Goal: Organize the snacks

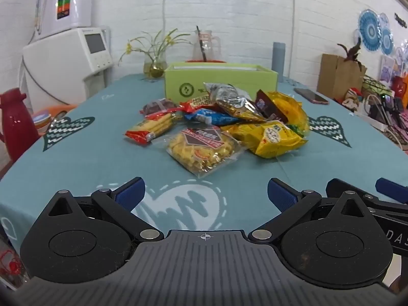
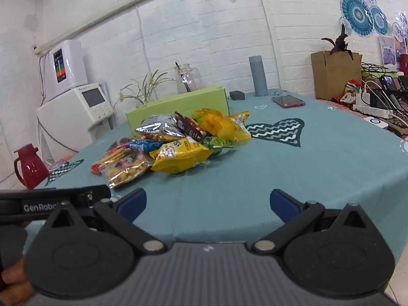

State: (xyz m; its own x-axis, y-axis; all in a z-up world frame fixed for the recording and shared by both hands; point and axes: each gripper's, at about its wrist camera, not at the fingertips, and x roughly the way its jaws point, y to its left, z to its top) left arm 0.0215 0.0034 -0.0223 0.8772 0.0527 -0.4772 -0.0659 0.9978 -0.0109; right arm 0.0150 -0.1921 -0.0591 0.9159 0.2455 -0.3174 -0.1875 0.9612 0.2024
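A pile of snack packets (image 1: 219,122) lies in the middle of the teal tablecloth (image 1: 89,158), just in front of an open green box (image 1: 219,80). The pile holds a yellow bag (image 1: 272,135), a clear packet of yellow snacks (image 1: 204,150), a red stick packet (image 1: 150,127) and a silver bag (image 1: 229,99). My left gripper (image 1: 206,193) is open and empty, well short of the pile. My right gripper (image 2: 207,204) is open and empty, near the table's front edge; the pile (image 2: 176,140) and the box (image 2: 178,107) lie ahead to its left.
A phone (image 2: 288,101), a grey bottle (image 2: 258,75), a glass jug (image 2: 187,79) and a flower vase (image 1: 154,67) stand at the back of the table. A red kettle (image 1: 15,125) is off the left edge. A cardboard box (image 2: 334,75) and cables are at the right.
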